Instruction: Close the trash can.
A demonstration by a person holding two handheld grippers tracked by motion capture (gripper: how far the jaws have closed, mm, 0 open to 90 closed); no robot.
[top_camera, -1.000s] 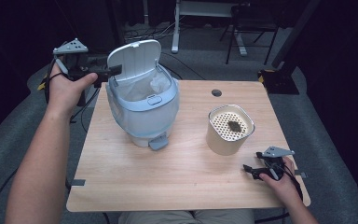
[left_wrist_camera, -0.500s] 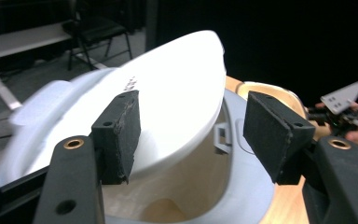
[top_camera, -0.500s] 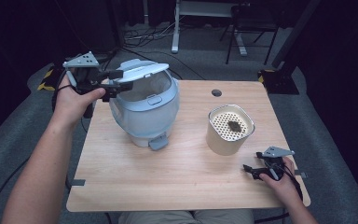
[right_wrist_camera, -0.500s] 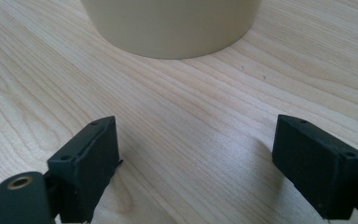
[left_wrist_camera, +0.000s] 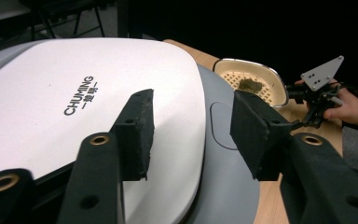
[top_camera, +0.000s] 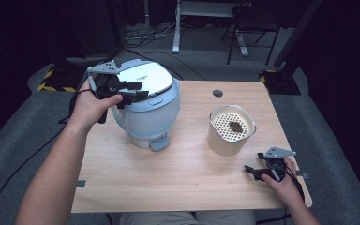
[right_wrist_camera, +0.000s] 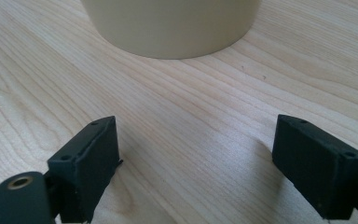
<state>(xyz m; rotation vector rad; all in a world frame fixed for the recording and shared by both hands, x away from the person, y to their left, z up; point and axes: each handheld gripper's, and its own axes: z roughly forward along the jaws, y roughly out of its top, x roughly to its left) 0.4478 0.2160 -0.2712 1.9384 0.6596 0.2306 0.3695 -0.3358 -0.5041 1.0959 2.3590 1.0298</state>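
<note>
Pressing the cooker lid shut.
Left gripper, jaws just narrowing yet grasping nothing, should be pushing near the front latch; right gripper is idling unclenched.

Table brightly lit from above; surroundings dark; soft shadows; near jaws slightly blurred.

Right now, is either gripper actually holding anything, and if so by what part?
Nothing is held. The left gripper has its jaws apart over the appliance's white lid, gripping nothing. The right gripper is open above bare table.
</note>
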